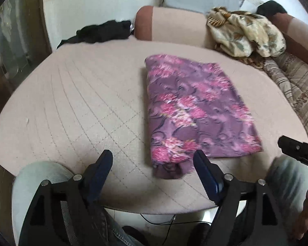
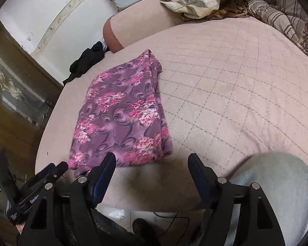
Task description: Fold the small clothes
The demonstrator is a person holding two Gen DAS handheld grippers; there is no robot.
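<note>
On the quilted pink bed (image 1: 82, 94), I see the purple floral cloth (image 1: 195, 110) lying folded into a long flat strip, its near end just beyond my left tongs (image 1: 153, 161). From the left wrist camera it runs from about 12 o'clock down toward 5 o'clock, with the nearest corner rolled under at 6. My left tongs are spread wide with nothing between the fingers, above the bed's near edge. My right tongs (image 2: 152, 163) are likewise spread wide and empty; from their camera the cloth (image 2: 121, 119) sits at about 11 o'clock, its near edge close to the left finger, though I can't tell if they touch. The left tool's body shows at 8 o'clock in that view.

A black garment (image 1: 104, 31) lies at the bed's far corner, at 11 o'clock from the left camera, beside a pink bolster (image 1: 174, 26). A crumpled leaf-print blanket (image 1: 246, 34) sits at 1 o'clock, with a striped quilt (image 1: 293, 86) below it.
</note>
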